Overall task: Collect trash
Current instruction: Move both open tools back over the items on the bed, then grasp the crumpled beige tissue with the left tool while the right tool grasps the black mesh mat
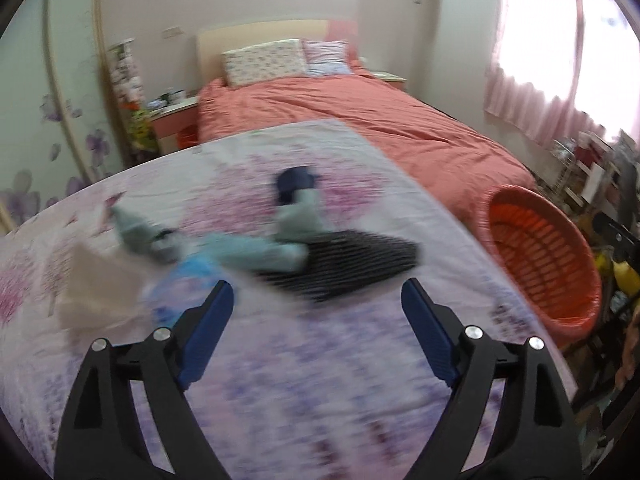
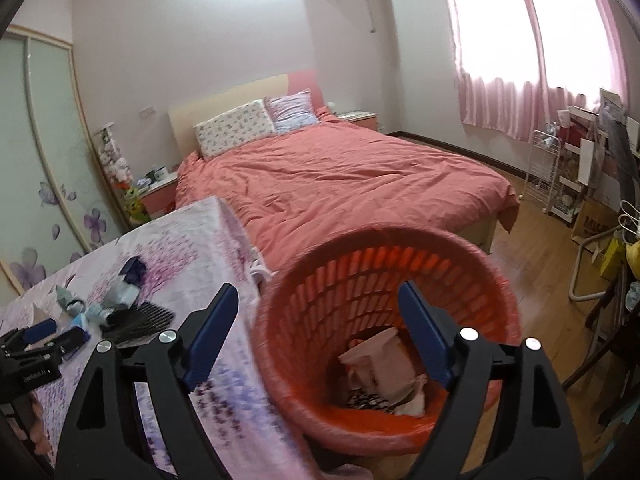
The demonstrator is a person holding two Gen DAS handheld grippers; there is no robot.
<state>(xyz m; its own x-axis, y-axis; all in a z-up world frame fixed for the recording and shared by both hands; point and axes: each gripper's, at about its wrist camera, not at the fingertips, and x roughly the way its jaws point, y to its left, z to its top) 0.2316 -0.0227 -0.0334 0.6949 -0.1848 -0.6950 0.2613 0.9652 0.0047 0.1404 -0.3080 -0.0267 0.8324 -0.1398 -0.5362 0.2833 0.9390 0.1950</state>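
trash in basket: crumpled pale paper or bag pieces (image 2: pixel 380 364) plus a dark patterned scrap, lying at the bottom of the basket; no print readable
trash on surface: blurred pile mid-surface, with pale teal crumpled pieces (image 1: pixel 256 252), a dark ribbed flat piece (image 1: pixel 348 264), a navy item (image 1: pixel 296 184) at the far end, a blue plastic bit (image 1: pixel 192 276) and a beige flat paper (image 1: pixel 96 292) at the near left; labels unreadable from blur
basket: orange-red plastic (image 2: pixel 304 384), round, slotted lattice wall, standing on the floor just beside the right edge of the surface
right gripper: (image 2: pixel 318 304) over the basket mouth, fingers (image 2: pixel 424 340) wide apart, blue pads on black arms with silver rivets, nothing between them
left gripper: (image 1: pixel 318 300) over the near part of the surface, aimed at the pile, fingers (image 1: pixel 208 332) wide apart, nothing held; also seen from the right wrist view at the far left, small white writing on its black body too small to read
surface: covered in white cloth (image 1: pixel 320 380) with pink and purple floral print, soft, wrinkled at the edge
bed: beyond the surface, coral-pink duvet (image 2: pixel 340 184), creased; two patterned pillows against a cream headboard
room: pink curtains (image 2: pixel 520 92) on a bright window at right, wood floor, wardrobe door with purple flower decals at left, white wire rack far right
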